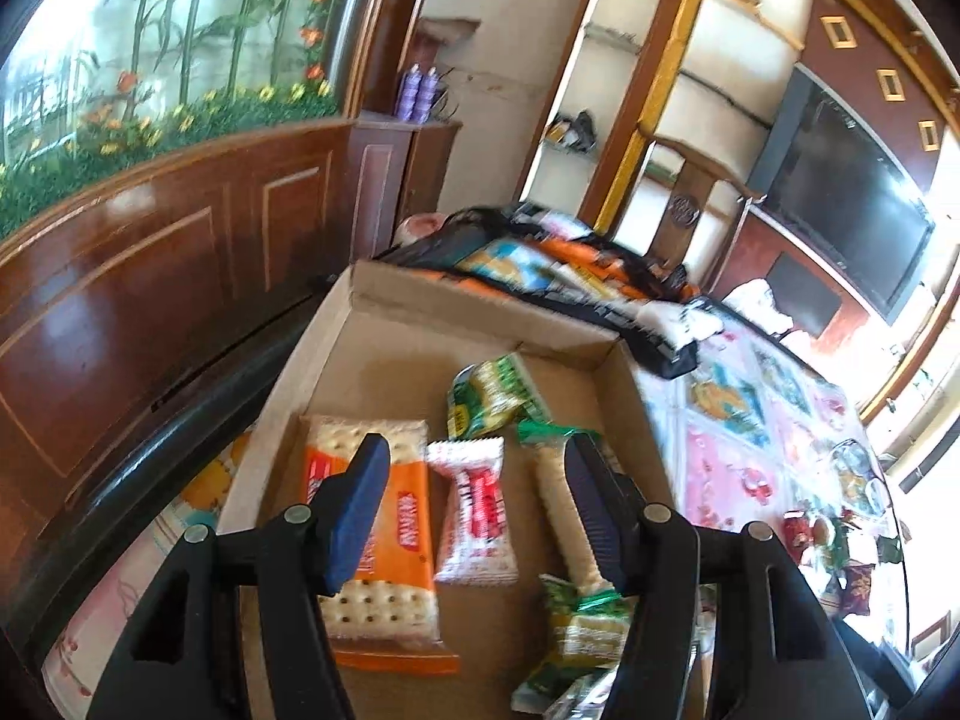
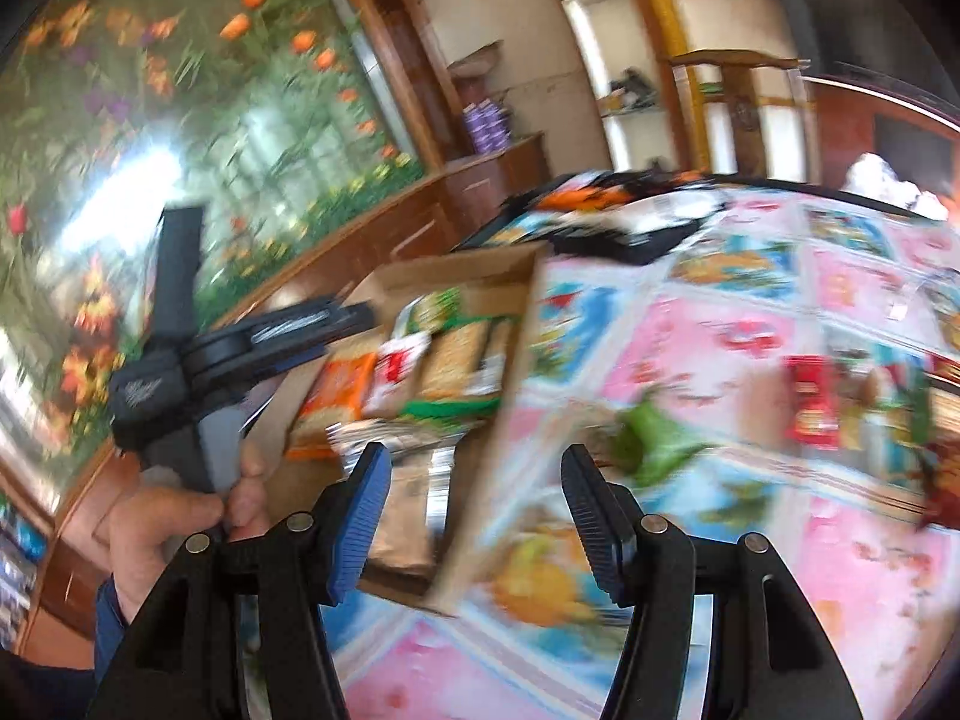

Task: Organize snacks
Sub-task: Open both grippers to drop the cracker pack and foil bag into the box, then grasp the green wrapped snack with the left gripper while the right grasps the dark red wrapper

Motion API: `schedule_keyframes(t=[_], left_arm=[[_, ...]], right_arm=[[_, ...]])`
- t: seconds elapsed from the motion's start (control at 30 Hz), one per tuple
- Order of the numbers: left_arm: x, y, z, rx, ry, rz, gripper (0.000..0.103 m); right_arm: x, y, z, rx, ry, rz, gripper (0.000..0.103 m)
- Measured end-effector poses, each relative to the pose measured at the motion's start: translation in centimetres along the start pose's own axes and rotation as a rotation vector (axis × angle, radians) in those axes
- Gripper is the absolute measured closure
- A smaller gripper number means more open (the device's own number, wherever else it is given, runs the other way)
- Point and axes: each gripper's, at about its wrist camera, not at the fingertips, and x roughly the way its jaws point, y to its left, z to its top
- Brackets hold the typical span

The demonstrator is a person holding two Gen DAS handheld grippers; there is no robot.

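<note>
— Over the cardboard box (image 1: 420, 324), what does your left gripper (image 1: 474, 510) show?

— I see its jaws spread wide with nothing between them, hanging above the box floor. Under the blue finger lies an orange cracker pack (image 1: 384, 546). Just beside that sits a small red-and-white packet (image 1: 477, 516), and under the black finger a long green-ended biscuit pack (image 1: 570, 528) runs toward me. A crumpled green wrapper (image 1: 492, 396) lies farther back, near the box's far wall.

— And the right gripper (image 2: 477, 516)?

— Mine reads parted as well, empty, held over the box's near corner and the patterned tablecloth (image 2: 720, 330). The view is blurred, so labels are unreadable. I can make out the left gripper from the side (image 2: 252, 336), held in a hand (image 2: 180, 516), reaching over the box.

— Where are the rest of the snacks?

— Loose ones sit on the cloth to the right: a green packet (image 2: 654, 438) near my black finger, and a red packet (image 2: 810, 402) farther out. Behind the box lies an orange-and-black bag (image 1: 570, 282).
</note>
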Motion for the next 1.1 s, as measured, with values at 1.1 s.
schedule_keyframes(t=[1.1], left_arm=[[5.9,-19.9,-8.7,0.511,0.309,-0.034,0.059]], right_arm=[[-16.0,-20.5,-1.5,0.514,-0.249,-0.265,0.052]])
